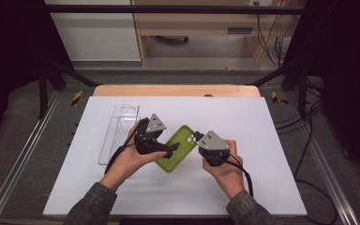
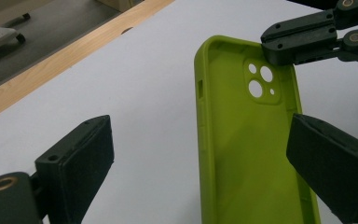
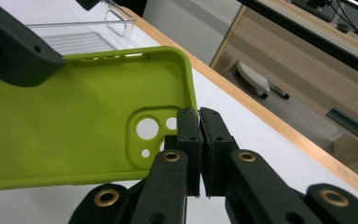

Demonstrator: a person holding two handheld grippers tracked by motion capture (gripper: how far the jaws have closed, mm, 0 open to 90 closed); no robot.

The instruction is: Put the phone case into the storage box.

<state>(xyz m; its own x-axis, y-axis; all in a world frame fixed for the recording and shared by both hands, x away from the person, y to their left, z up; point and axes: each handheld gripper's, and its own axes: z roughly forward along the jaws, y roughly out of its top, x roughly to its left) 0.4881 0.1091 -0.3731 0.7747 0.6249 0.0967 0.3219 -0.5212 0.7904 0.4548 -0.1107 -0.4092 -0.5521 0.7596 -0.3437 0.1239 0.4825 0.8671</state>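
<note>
— Black jaws of our right gripper (image 3: 199,154) sit closest to the lens, pressed together on the thin side wall of the lime-green soft plastic phone case (image 3: 74,126), right beside its camera cut-out.

— Agreed. And our left gripper (image 2: 200,163)?

— Its jaws stand wide apart. One pad (image 2: 86,156) rests clear of the case on the white sheet; the other pad (image 2: 331,163) sits over the case's far long edge. We cannot tell whether that pad touches it.

— So the case's near long wall lies between those open jaws, not pinched.

— Yes. From the high view, the case (image 1: 178,146) lies open side up on the white table sheet (image 1: 262,122), slanted, with the left gripper (image 1: 165,149) at its lower end and the right gripper (image 1: 200,143) at its camera-hole end.

— Anything else near the case?

— Beside the case, beyond the left gripper, lies a clear rectangular plastic packaging tray (image 1: 119,129), flat on the sheet. Behind the case, past the sheet, runs the table's light wooden edge (image 1: 178,90).
</note>
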